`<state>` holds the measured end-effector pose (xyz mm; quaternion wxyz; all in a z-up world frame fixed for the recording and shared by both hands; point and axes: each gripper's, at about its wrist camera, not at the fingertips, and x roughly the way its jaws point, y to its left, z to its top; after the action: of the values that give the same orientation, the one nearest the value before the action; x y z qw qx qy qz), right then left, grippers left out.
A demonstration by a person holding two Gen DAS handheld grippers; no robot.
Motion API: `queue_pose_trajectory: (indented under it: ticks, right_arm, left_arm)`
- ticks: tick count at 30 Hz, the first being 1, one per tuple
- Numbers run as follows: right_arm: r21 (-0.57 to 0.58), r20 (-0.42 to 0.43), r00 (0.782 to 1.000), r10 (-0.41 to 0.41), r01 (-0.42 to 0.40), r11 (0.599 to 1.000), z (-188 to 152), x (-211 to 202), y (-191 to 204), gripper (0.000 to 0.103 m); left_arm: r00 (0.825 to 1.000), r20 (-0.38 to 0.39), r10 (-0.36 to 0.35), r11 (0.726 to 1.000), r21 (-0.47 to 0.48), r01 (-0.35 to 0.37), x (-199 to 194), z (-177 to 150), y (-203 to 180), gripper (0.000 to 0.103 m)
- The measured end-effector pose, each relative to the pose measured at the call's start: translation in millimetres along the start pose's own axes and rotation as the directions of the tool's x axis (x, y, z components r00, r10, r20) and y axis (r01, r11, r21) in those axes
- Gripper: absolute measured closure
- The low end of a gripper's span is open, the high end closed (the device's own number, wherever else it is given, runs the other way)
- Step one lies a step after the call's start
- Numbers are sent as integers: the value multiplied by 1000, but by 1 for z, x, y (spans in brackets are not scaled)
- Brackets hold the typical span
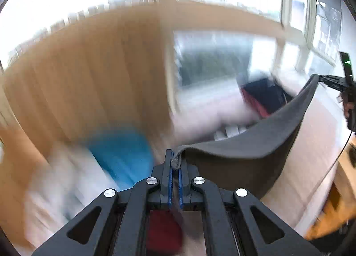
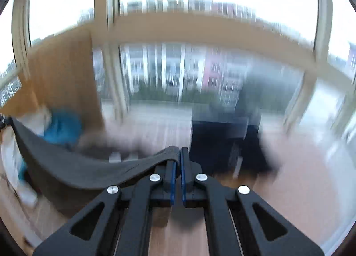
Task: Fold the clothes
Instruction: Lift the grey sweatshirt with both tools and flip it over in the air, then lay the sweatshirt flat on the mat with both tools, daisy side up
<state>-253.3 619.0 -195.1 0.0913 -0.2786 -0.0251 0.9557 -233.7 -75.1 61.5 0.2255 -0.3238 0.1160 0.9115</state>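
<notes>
Dark grey cloth [image 1: 255,151] — a soft knit garment whose kind we cannot tell — hangs stretched between our two grippers, held up in the air and sagging in a shallow curve. In the left wrist view, moving left to right, we see a blurred tan wooden panel [image 1: 89,77], a smear of bright blue [image 1: 124,155] low beside it, and then our left gripper [image 1: 175,166] at bottom centre. Its blue-padded jaws are closed on a bunched corner of the cloth, which pokes up between the fingertips. From there the cloth sweeps rightward and upward to our right gripper [image 1: 329,81], seen small at the right edge with a hand [image 1: 347,104] behind it; its black tips pinch the cloth's far corner. Behind the sag lies something dark blue and red [image 1: 262,97], too blurred to name.

In the right wrist view the order reverses. At the far left edge the cloth starts at a sliver of black hardware, then dips and runs right to our right gripper [image 2: 178,155], whose jaws are clamped on the cloth's edge, with the fabric draped over the left finger. Beyond the cloth we make out the blue smear again, a large window [image 2: 178,73] showing pale apartment buildings, a dark boxy shape [image 2: 222,135] — indistinct — and a light wood floor [image 2: 300,166].
</notes>
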Motion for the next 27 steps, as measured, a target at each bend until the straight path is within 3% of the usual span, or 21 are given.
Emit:
queue_pose_trajectory:
  ticks: [3, 5, 7, 11, 12, 14, 18, 21, 23, 27]
  right_arm:
    - [8, 202, 979, -36, 35, 999, 89, -82, -22, 100]
    - [0, 277, 959, -53, 55, 998, 115, -132, -33, 100]
    - [-36, 304, 951, -61, 76, 996, 117, -163, -35, 100]
    - [-77, 297, 954, -39, 65, 995, 77, -199, -37, 100]
    - [-89, 280, 959, -33, 61, 994, 63, -201, -36, 100]
    - [-105, 220, 975, -21, 45, 993, 23, -195, -35, 100]
    - [-82, 53, 998, 30, -26, 996, -87, -175, -32, 100]
    - [-8, -137, 989, 61, -63, 998, -185, -145, -29, 100]
    - [71, -273, 959, 82, -65, 995, -254, -124, -31, 100]
    - [145, -451, 887, 96, -33, 989, -339, -87, -37, 100]
  left_arm:
    - [978, 193, 83, 995, 33, -92, -90, 86, 10, 100]
    - [949, 284, 135, 987, 43, -153, -151, 115, 12, 100]
    - [931, 333, 150, 982, 59, -180, -195, 122, 7, 100]
    - [929, 342, 143, 974, 120, -194, -228, 86, -17, 100]
    - [929, 343, 140, 971, 135, -196, -235, 76, -23, 100]
    - [946, 299, 129, 972, 150, -180, -227, 38, -33, 100]
    - [986, 152, 73, 982, 160, -98, -186, -62, -59, 100]
    - [1000, 11, 6, 995, 103, -7, -149, -140, -75, 100]
    - [994, -101, -48, 996, 66, 55, -119, -194, -91, 100]
    - [930, -310, -199, 980, -89, 180, -62, -285, -118, 100]
